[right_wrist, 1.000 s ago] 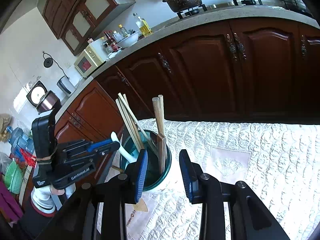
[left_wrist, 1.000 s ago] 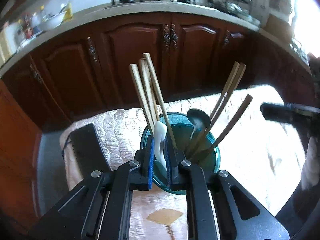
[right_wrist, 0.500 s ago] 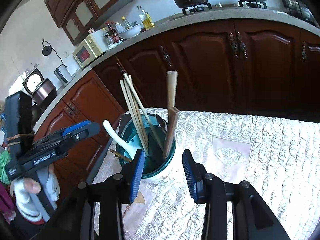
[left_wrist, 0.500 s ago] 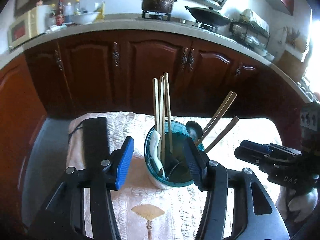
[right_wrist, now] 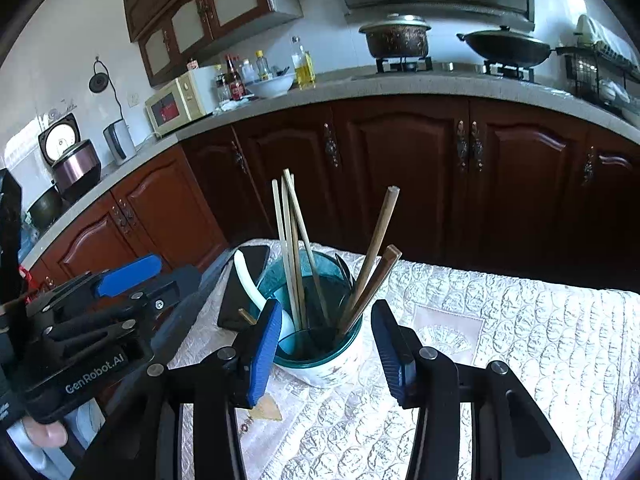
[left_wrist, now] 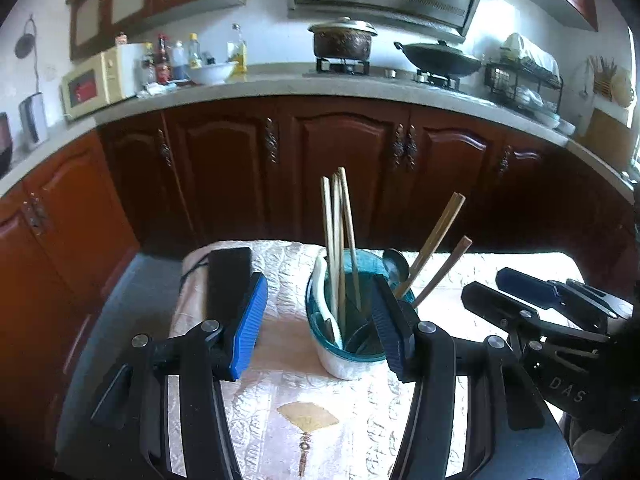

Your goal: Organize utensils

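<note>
The left gripper stands wide, holding nothing, its blue pads either side of the teal utensil cup without touching it. The right gripper is likewise spread wide and empty, flanking the same cup from the near side. Inside the cup stand pale chopsticks upright at the left, darker chopsticks leaning right, a white spoon at the left rim and a dark spoon at the far rim. The cup sits on a quilted cream tablecloth, a black phone lying to its left.
</note>
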Demonstrator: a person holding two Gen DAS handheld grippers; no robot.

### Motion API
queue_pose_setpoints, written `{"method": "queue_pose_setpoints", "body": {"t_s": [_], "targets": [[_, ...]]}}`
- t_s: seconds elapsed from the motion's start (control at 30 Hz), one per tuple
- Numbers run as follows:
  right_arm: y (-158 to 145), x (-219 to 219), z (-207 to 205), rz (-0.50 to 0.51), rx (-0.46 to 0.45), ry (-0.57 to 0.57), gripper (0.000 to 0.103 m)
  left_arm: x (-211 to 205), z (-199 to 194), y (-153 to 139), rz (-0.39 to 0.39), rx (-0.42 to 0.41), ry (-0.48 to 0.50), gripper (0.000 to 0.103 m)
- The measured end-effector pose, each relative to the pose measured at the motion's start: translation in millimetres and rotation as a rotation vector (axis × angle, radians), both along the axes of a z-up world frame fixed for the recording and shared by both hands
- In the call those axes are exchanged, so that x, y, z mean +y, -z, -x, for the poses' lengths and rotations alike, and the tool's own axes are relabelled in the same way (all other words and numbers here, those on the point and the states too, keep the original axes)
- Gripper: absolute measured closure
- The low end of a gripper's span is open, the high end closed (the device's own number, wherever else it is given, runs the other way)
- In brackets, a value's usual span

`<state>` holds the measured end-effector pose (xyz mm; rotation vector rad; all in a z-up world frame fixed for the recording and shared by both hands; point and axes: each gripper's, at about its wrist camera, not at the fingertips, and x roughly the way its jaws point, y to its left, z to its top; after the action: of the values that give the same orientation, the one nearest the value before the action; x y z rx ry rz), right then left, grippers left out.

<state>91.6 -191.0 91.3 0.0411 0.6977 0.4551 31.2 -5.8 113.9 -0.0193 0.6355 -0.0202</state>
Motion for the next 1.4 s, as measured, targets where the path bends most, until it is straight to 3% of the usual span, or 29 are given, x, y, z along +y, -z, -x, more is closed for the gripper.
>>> {"method": "queue_pose_setpoints", "body": {"t_s": [0.13,0.73,1.4], "targets": [[-4.0,-0.3,6.5,0.009,-0.019,0.026,0.05,-2.2,8.7,-3.6,-0.024,-0.025,-0.021,0.051],[-14.6,-2.5,24.6,0.01,-0.058,0.076,0.04,7.6,29.1,-9.3,-0.018,-0.06,-0.098,0.051],[-11.9,2.3,22.8,0.025,-0.056,0.093,0.036,6.3,32.1,-5.7,-0.029,-0.072,-0.115,0.051]]}}
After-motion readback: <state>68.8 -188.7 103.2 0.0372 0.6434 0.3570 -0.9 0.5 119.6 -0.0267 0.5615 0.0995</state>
